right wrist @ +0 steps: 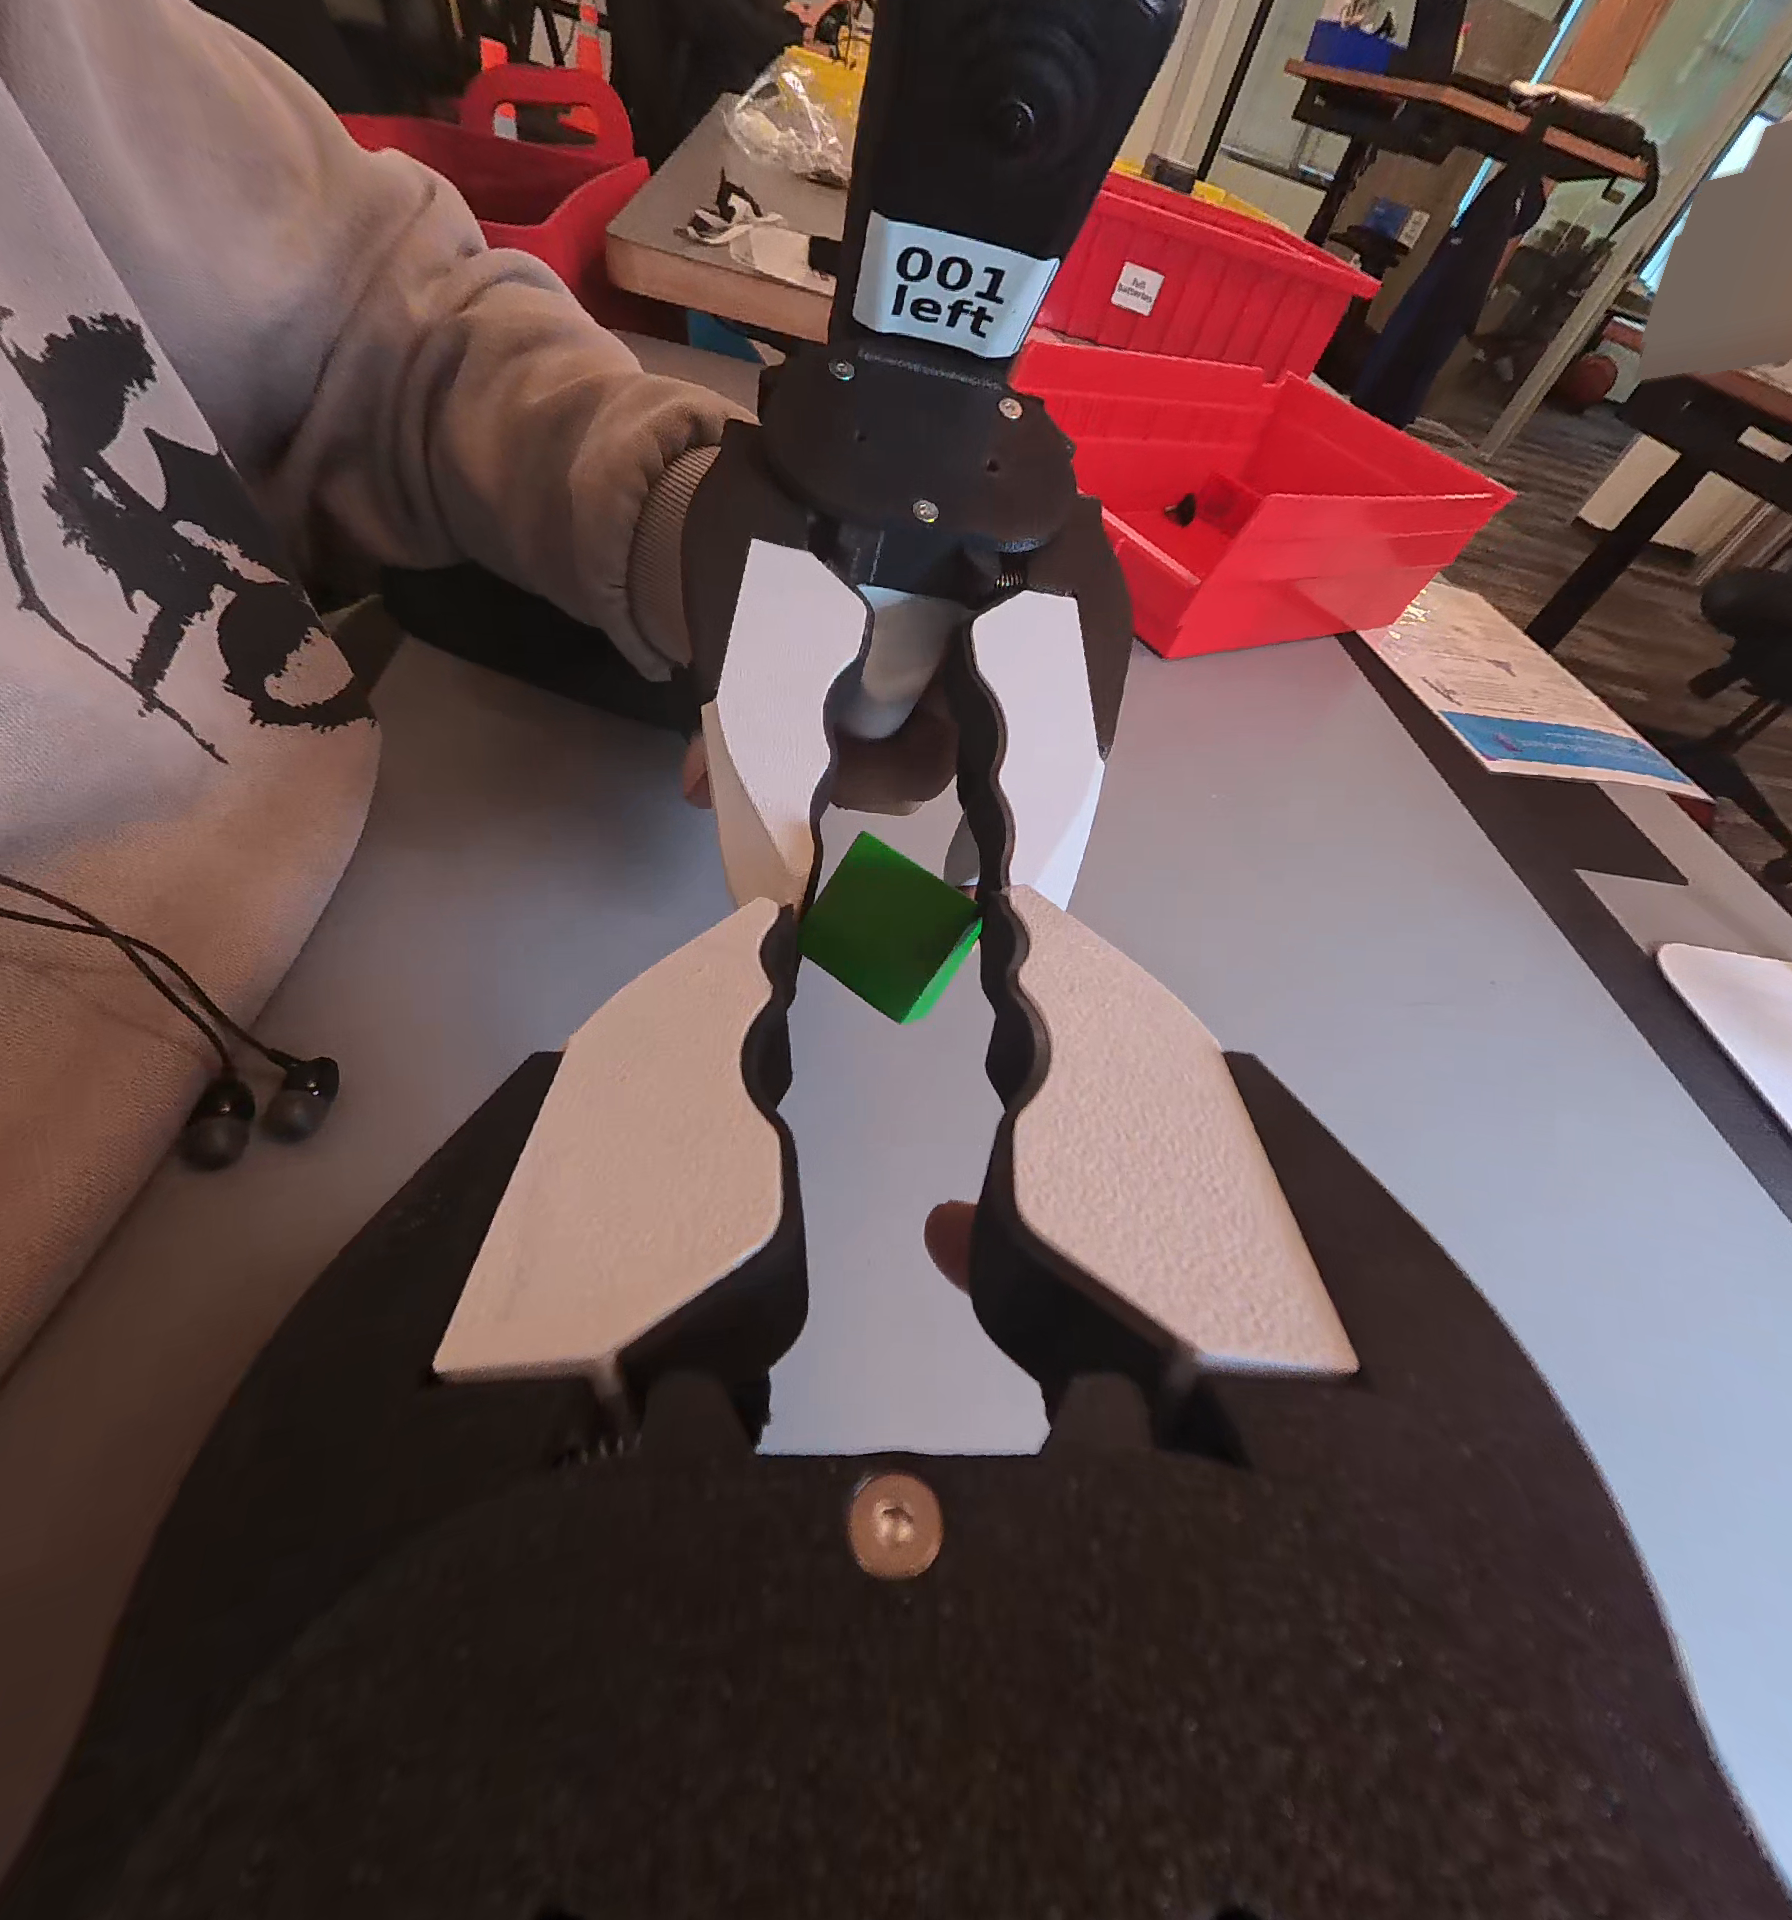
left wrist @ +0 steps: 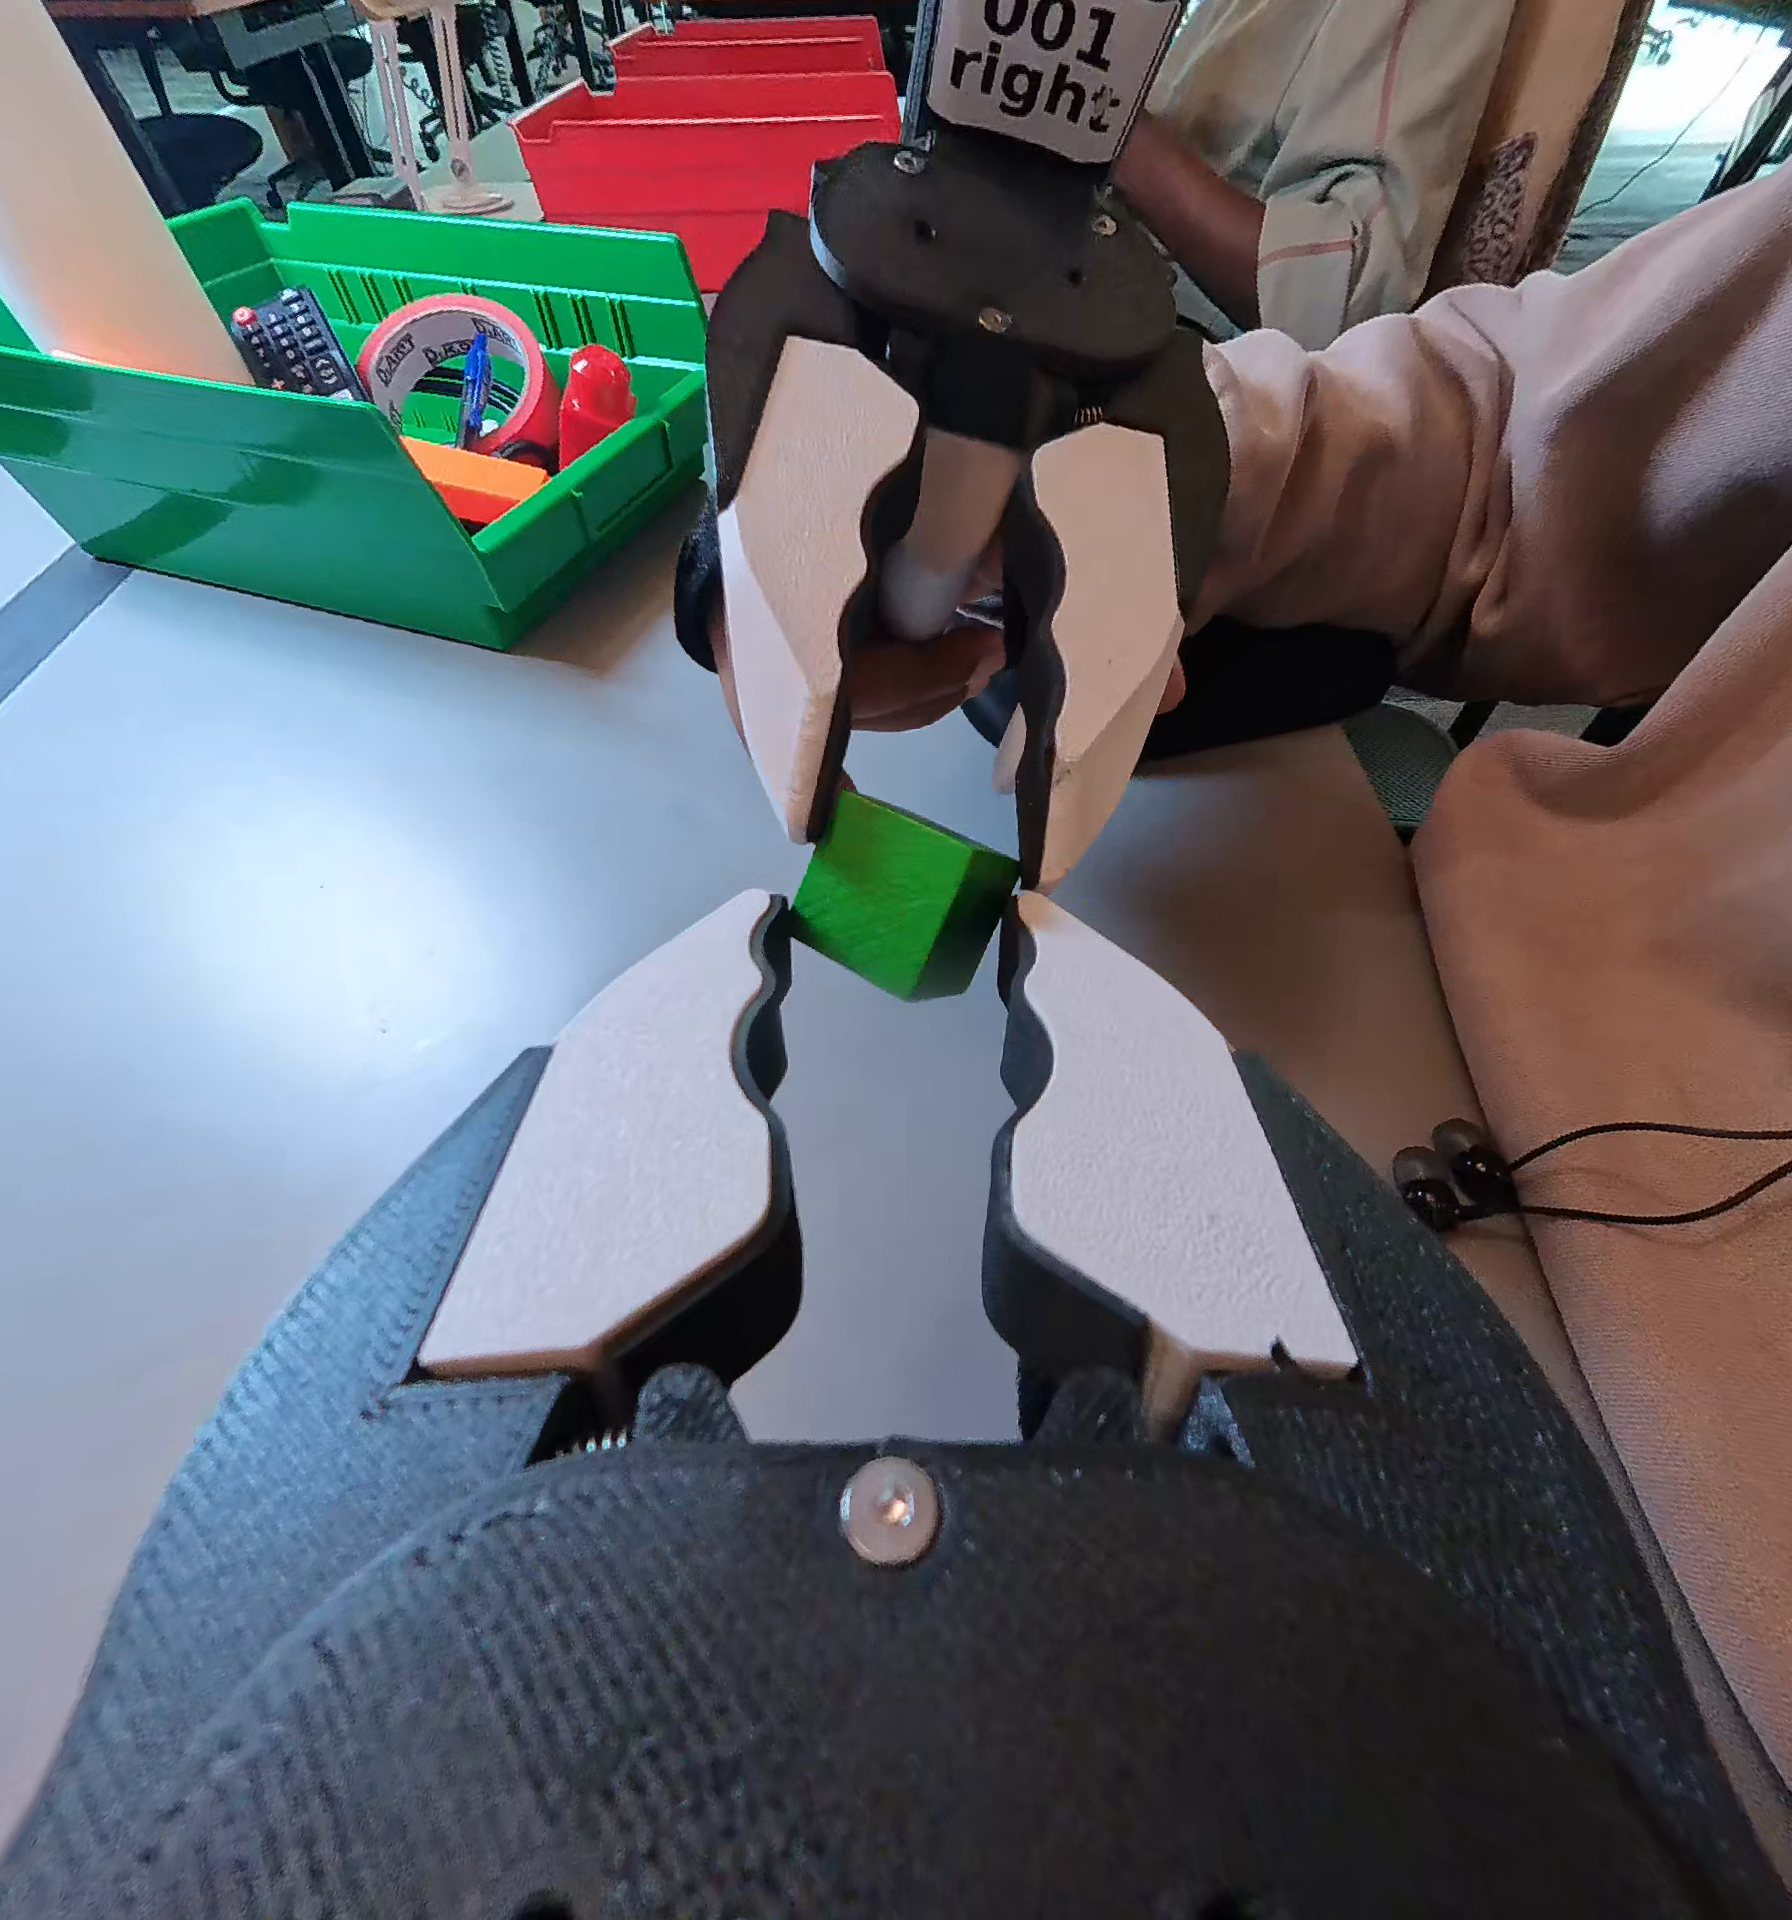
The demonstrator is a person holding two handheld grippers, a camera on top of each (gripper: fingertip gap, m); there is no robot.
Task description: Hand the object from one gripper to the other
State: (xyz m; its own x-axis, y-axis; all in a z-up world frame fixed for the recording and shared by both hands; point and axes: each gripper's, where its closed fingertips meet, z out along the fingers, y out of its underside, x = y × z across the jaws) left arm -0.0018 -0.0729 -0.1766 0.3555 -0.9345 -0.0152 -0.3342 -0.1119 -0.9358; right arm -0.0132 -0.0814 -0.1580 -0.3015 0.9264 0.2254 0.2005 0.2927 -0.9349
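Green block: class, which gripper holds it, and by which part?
Both touch the green block: right gripper and left gripper fingertips meet opposite sides. Which bears it cannot be told.

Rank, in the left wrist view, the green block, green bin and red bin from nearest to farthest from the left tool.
1. Green block: at the left tool tips, dead ahead.
2. Green bin: farther off on the table, ahead to the left.
3. Red bin: behind the green bin, farthest back.

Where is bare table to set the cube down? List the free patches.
Free: the grey table left of the cube, below the green bin; also the strip between the grippers and the white pad. Crowded: the near edge by the sleeve and earbuds.
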